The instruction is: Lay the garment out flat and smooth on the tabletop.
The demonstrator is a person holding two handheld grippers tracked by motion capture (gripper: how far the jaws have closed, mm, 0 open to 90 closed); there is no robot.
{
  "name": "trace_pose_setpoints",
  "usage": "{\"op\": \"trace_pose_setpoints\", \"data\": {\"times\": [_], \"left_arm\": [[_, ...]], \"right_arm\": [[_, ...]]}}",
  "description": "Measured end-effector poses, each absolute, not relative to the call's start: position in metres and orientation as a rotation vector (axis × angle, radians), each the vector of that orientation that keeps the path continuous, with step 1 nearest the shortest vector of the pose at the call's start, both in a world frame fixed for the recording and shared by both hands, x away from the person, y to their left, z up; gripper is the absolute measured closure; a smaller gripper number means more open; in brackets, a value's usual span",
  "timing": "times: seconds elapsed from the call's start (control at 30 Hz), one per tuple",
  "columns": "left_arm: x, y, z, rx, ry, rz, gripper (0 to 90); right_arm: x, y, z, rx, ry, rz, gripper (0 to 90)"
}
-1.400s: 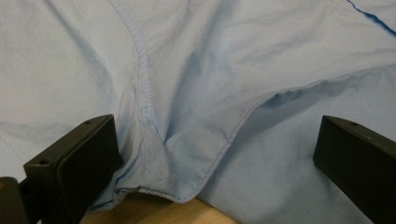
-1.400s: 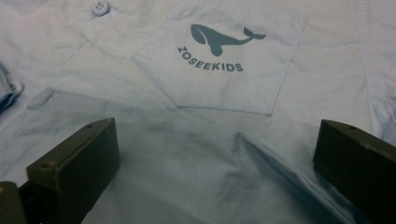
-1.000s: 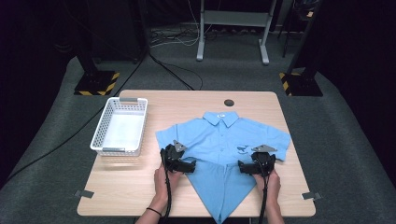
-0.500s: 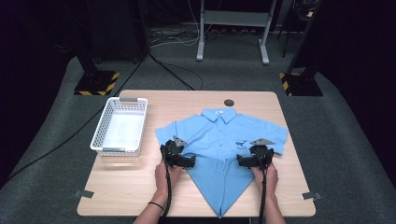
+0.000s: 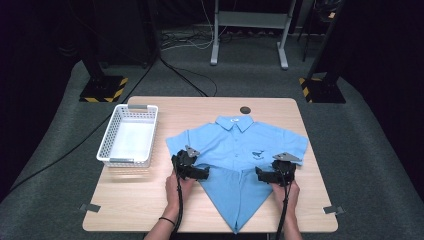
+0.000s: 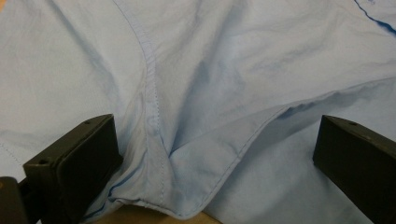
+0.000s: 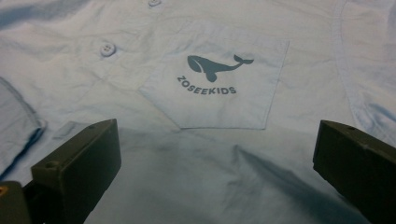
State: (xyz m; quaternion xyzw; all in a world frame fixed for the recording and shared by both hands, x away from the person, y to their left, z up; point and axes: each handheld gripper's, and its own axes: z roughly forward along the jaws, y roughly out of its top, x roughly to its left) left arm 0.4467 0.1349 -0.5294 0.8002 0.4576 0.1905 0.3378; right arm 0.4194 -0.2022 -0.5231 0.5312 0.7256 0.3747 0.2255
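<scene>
A light blue short-sleeved shirt (image 5: 240,155) lies face up on the wooden table (image 5: 150,210), collar toward the far edge, its lower part folded inward from both sides into a point that reaches the near edge; the tip of that point is cut off at the bottom of the high view. The left gripper (image 5: 200,173) rests on the shirt's left folded edge and the right gripper (image 5: 264,175) on its right one, each held by a hand whose forearm is cut by the frame. In the left gripper view the jaws stand wide apart over a seam and a folded hem, with nothing between them pinched; a sliver of table shows beneath the hem, and how many layers lie under the fold cannot be made out. In the right gripper view the jaws are likewise spread, above the chest pocket (image 7: 217,79) printed with a whale and the word ZOSEEKIDS, with two buttons (image 7: 108,47) at the placket; the cloth there is soft with blur. A white plastic basket (image 5: 129,137) sits left of the shirt, apart from it, and a small dark round disc (image 5: 245,109) lies near the far edge. Grey carpet surrounds the table; stand bases with yellow-black striped tape, cables and a metal frame fade into a dark background.
</scene>
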Motion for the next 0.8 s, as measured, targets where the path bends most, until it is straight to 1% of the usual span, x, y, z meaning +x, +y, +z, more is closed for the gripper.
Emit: {"op": "trace_pose_setpoints", "data": {"times": [0.2,0.4,0.6,0.67,0.7,0.8], "left_arm": [[0.447,0.135,-0.529,2.084,1.193,0.496,0.0],[0.447,0.135,-0.529,2.084,1.193,0.496,0.0],[0.447,0.135,-0.529,2.085,1.192,0.496,0.0],[0.447,0.135,-0.529,2.085,1.192,0.496,0.0],[0.447,0.135,-0.529,2.085,1.192,0.496,0.1],[0.447,0.135,-0.529,2.085,1.192,0.496,0.0]], "right_arm": [[0.402,-0.185,-0.523,1.426,2.01,1.024,0.5],[0.392,-0.161,-0.523,1.378,2.052,0.987,1.2],[0.395,-0.147,-0.525,1.359,2.085,0.955,2.6],[0.397,-0.145,-0.526,1.358,2.097,0.947,4.2],[0.4,-0.144,-0.527,1.358,2.112,0.937,6.6],[0.401,-0.143,-0.528,1.368,2.128,0.925,8.8]]}}
